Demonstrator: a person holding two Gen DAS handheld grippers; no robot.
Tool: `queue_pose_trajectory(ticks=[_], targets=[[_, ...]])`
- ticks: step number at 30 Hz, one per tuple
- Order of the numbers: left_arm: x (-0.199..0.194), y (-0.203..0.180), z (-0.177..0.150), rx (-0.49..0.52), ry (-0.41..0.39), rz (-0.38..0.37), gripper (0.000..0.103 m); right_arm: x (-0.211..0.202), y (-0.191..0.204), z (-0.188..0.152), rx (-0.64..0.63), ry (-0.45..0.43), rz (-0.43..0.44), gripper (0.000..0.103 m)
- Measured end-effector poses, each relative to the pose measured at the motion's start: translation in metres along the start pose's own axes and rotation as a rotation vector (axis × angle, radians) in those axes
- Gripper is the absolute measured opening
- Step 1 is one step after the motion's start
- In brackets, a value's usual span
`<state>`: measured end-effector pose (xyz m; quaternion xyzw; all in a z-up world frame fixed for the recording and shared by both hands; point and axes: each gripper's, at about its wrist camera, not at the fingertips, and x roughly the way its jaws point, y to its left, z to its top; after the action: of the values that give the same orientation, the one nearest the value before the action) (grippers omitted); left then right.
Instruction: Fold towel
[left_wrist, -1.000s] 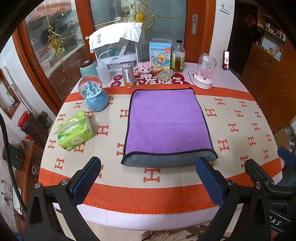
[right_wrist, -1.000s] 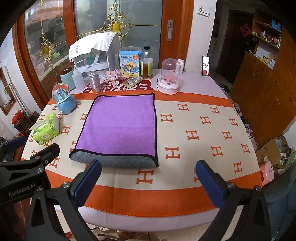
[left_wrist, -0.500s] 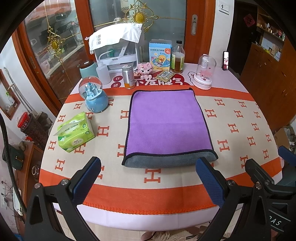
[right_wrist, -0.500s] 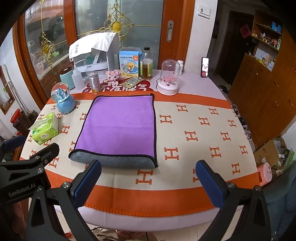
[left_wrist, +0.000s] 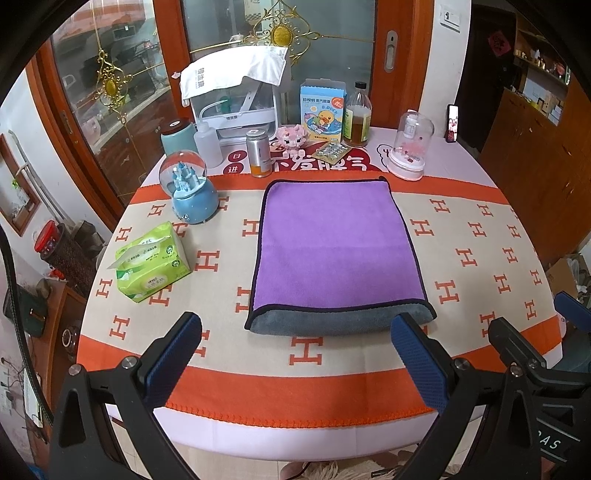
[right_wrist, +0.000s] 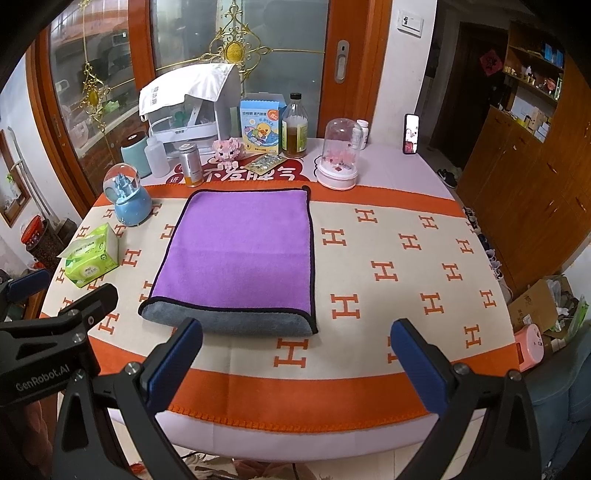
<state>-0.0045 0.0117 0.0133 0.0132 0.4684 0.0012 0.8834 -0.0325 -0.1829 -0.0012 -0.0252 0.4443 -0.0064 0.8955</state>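
Note:
A purple towel (left_wrist: 336, 243) with a black hem lies folded once on the table, its grey underside (left_wrist: 340, 322) showing along the near fold. It also shows in the right wrist view (right_wrist: 240, 251). My left gripper (left_wrist: 295, 354) is open and empty, held above the table's near edge just short of the fold. My right gripper (right_wrist: 295, 354) is open and empty, to the right of the towel's near right corner. Part of the right gripper (left_wrist: 532, 362) shows in the left wrist view, and part of the left gripper (right_wrist: 55, 339) in the right wrist view.
The round table (left_wrist: 480, 251) has an orange and beige H-pattern cloth. A green tissue pack (left_wrist: 151, 262) and a blue snow globe (left_wrist: 190, 192) stand left of the towel. Bottles, a can, a box and a glass dome (left_wrist: 410, 146) line the far edge.
Both grippers have moved slightly forward toward the towel; the towel and the table things have not moved. Both stay open.

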Motion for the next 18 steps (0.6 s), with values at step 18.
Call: queue_pose_trajectory(ticks=[18], targets=[[0.0042, 0.0042, -0.0062, 0.004, 0.003, -0.018, 0.102, 0.0038, 0.0036, 0.0044, 0.025, 0.015, -0.016, 0.102]])
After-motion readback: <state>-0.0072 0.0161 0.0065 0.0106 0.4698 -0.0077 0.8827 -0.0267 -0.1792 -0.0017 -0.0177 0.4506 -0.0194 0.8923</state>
